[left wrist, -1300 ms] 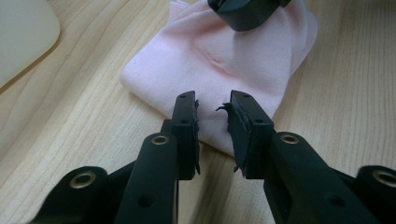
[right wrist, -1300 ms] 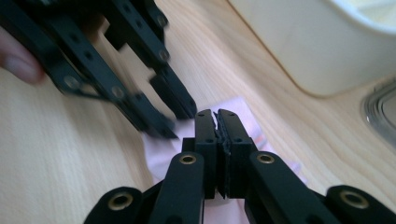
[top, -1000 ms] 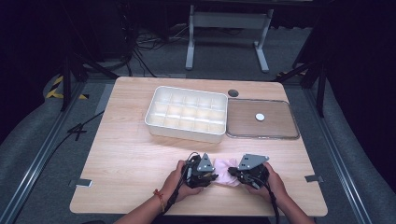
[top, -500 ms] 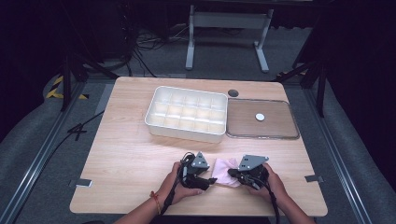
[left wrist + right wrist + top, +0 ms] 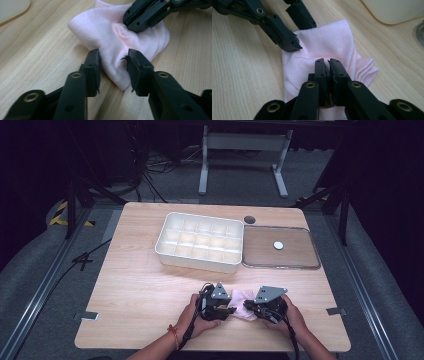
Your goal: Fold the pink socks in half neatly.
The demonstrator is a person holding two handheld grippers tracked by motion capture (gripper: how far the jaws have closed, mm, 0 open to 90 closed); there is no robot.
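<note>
Cloth: a pink cloth (image 5: 241, 303) is seen lying crumpled on the wooden table (image 5: 140, 285), near the table's front edge, between the two grippers.
Left gripper: the left gripper (image 5: 113, 62) is held low at the cloth's left side in the high view (image 5: 227, 310). A bulge of the fabric is bracketed by its jaws, which have just been closing. A gap is kept between the two pads; whether the fabric is pressed by them cannot be told for certain, though the cloth is seen touching both inner faces.
Right gripper: the right gripper (image 5: 328, 65) is held at the cloth's right side (image 5: 248, 305). Its jaws are drawn nearly together, and a small ridge of pink fabric is pinched between the tips, as shown in the left gripper view.
Hands: each gripper is held by one of the person's hands, the left hand (image 5: 200, 320) and the right hand (image 5: 287, 317), both entering from the bottom edge.
Tray: a white compartment tray (image 5: 165, 247) is set farther back on the table, well apart from the cloth.
Lid: a clear flat lid (image 5: 300, 257) is laid just beside the tray, on its right.
</note>
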